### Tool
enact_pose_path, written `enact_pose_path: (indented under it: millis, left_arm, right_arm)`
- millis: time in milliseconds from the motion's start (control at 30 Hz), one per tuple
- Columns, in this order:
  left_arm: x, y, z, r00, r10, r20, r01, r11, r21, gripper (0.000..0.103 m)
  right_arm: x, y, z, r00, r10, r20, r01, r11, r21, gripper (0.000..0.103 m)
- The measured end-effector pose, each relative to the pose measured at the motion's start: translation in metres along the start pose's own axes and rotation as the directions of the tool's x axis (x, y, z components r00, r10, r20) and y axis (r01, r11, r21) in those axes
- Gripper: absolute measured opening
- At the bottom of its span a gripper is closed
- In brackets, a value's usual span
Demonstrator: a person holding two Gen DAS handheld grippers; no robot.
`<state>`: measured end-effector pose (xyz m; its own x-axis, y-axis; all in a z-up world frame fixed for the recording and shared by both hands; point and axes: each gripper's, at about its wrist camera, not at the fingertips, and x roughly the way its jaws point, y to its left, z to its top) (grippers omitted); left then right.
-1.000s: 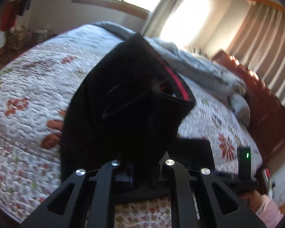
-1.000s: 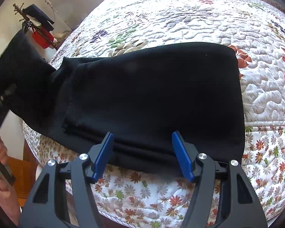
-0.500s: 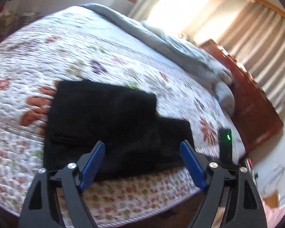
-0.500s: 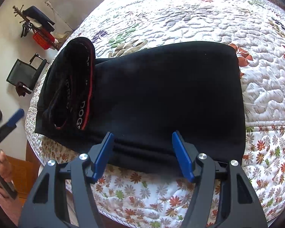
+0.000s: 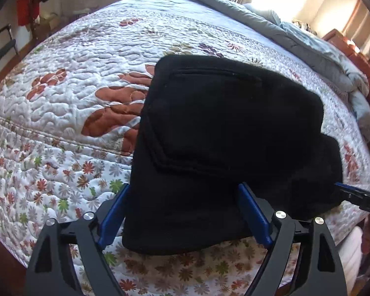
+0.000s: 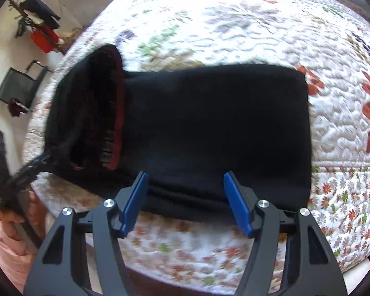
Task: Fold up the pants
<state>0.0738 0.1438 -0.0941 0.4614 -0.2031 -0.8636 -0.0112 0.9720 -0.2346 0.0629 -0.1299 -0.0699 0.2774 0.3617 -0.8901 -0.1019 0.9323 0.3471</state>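
The black pants [image 5: 229, 133] lie folded in layers on the quilted bed, near its front edge. In the right wrist view the pants [image 6: 209, 123] show a red-trimmed waistband [image 6: 116, 103] at their left end. My left gripper [image 5: 182, 212] is open and empty, its blue pads either side of the pants' near edge. My right gripper [image 6: 185, 197] is open and empty, just in front of the pants' near edge. The right gripper's tip [image 5: 355, 194] shows at the right of the left wrist view, and the left gripper [image 6: 19, 177] shows blurred at the left of the right wrist view.
The floral quilt [image 5: 74, 79] covers the bed. A grey duvet [image 5: 308, 44] is bunched along the far side by a wooden headboard [image 5: 352, 49]. A black chair [image 6: 19, 86] and a red bag [image 6: 42, 39] stand by the wall beyond the bed's left end.
My left gripper held the waistband end up, let it drop onto the folded pants, opened, and came down close to the pants' near edge. My right gripper stayed open and shifted slightly.
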Motion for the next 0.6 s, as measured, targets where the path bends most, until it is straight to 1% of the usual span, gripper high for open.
enact_pose_path:
  millis: [33, 100, 167, 233, 300, 367, 433, 467, 500, 533, 567, 600]
  left_arm:
    - [-0.004, 0.004, 0.001, 1.0, -0.011, -0.005, 0.011, 1.0, -0.023, 0.086]
    - [-0.009, 0.006, 0.004, 1.0, 0.007, -0.013, -0.007, 0.999, -0.043, 0.087]
    - [-0.014, 0.011, 0.006, 0.998, 0.053, -0.032, -0.054, 0.997, -0.05, 0.088]
    - [-0.017, 0.016, 0.006, 0.995, 0.084, -0.057, -0.088, 0.994, -0.065, 0.089]
    - [-0.018, 0.02, 0.007, 0.994, 0.085, -0.068, -0.09, 0.993, -0.08, 0.092]
    - [-0.019, 0.022, 0.007, 0.993, 0.088, -0.076, -0.095, 0.992, -0.086, 0.092]
    - [-0.017, 0.025, 0.006, 0.992, 0.092, -0.084, -0.099, 0.991, -0.093, 0.093]
    - [-0.016, 0.026, 0.005, 0.992, 0.089, -0.088, -0.098, 0.99, -0.1, 0.093]
    - [-0.015, 0.028, 0.004, 0.992, 0.084, -0.093, -0.094, 0.989, -0.11, 0.094]
    - [-0.014, 0.031, 0.003, 0.992, 0.074, -0.101, -0.087, 0.988, -0.128, 0.094]
    - [-0.015, 0.033, 0.001, 0.992, 0.066, -0.105, -0.081, 0.987, -0.139, 0.095]
    - [-0.016, 0.034, -0.001, 0.992, 0.06, -0.109, -0.076, 0.986, -0.149, 0.095]
  right_arm:
    - [-0.004, 0.006, 0.002, 1.0, 0.018, 0.001, -0.018, 1.0, -0.012, 0.064]
    - [-0.012, 0.025, 0.008, 1.0, 0.023, -0.009, -0.024, 0.998, -0.055, 0.065]
    - [-0.016, 0.044, 0.014, 1.0, 0.003, -0.024, -0.005, 0.996, -0.087, 0.066]
    - [-0.016, 0.057, 0.018, 0.999, 0.007, -0.042, -0.011, 0.995, -0.103, 0.067]
    - [-0.013, 0.073, 0.025, 0.998, 0.012, -0.064, -0.02, 0.991, -0.13, 0.068]
    - [-0.007, 0.084, 0.031, 0.997, -0.003, -0.074, -0.008, 0.989, -0.148, 0.068]
    - [0.0, 0.091, 0.035, 0.996, 0.021, -0.083, -0.033, 0.989, -0.147, 0.068]
    - [0.006, 0.093, 0.039, 0.994, 0.043, -0.101, -0.057, 0.989, -0.137, 0.064]
    - [0.014, 0.094, 0.042, 0.991, 0.057, -0.121, -0.073, 0.99, -0.124, 0.056]
    - [0.021, 0.095, 0.043, 0.988, 0.071, -0.137, -0.087, 0.989, -0.118, 0.029]
    - [0.026, 0.096, 0.043, 0.984, 0.096, -0.149, -0.113, 0.987, -0.111, 0.005]
    - [0.028, 0.096, 0.044, 0.981, 0.122, -0.151, -0.138, 0.985, -0.104, 0.003]
